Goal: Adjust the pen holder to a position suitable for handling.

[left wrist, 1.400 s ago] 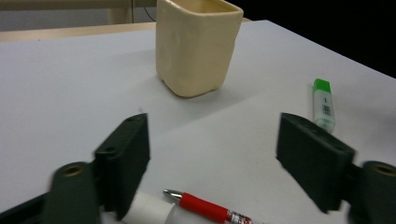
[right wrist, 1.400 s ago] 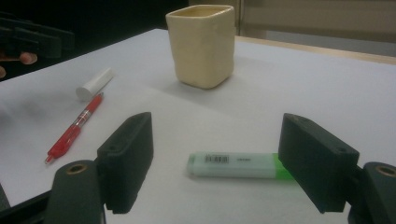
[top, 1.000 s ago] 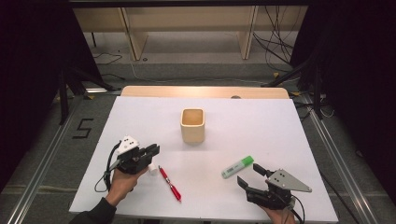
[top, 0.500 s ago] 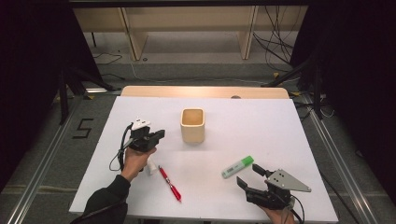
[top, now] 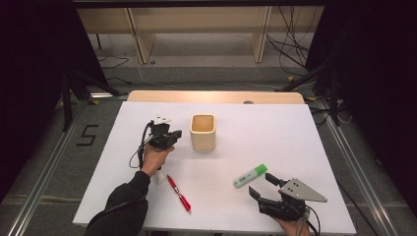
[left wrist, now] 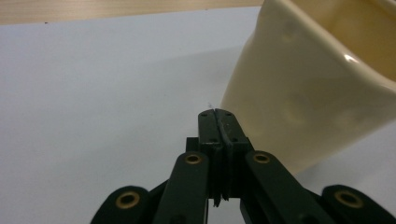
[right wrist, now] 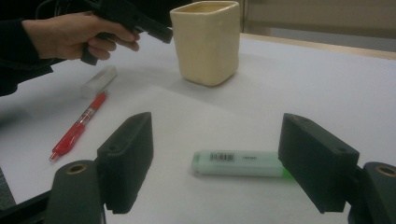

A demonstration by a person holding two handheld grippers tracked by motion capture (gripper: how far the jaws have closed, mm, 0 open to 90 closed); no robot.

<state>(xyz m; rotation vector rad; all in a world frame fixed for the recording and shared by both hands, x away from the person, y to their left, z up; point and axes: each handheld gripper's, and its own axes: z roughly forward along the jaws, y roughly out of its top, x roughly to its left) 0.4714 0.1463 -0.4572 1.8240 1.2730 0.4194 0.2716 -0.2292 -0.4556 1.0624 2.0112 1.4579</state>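
Observation:
A cream square cup (top: 202, 132) (left wrist: 317, 84) (right wrist: 207, 42) stands upright mid-table. My left gripper (top: 177, 133) (left wrist: 216, 114) is shut on nothing, its tips just left of the cup's wall and close to it; whether they touch I cannot tell. The right gripper view also catches the left gripper (right wrist: 159, 31), held by a hand. A green highlighter (top: 250, 175) (right wrist: 238, 163) lies flat on the table. My right gripper (top: 261, 185) (right wrist: 217, 128) stands open near the front edge, and the highlighter lies just ahead between its jaws, untouched.
A red pen (top: 178, 193) (right wrist: 77, 128) lies front left on the white table (top: 275, 132). A small white stick-like piece (top: 160, 177) (right wrist: 98, 80) rests beside the pen's far end. A wooden strip (top: 216, 97) runs along the table's far edge.
The left hand has carried its gripper away from the front edge and rightward, up beside the cup. The right gripper has stayed where it was.

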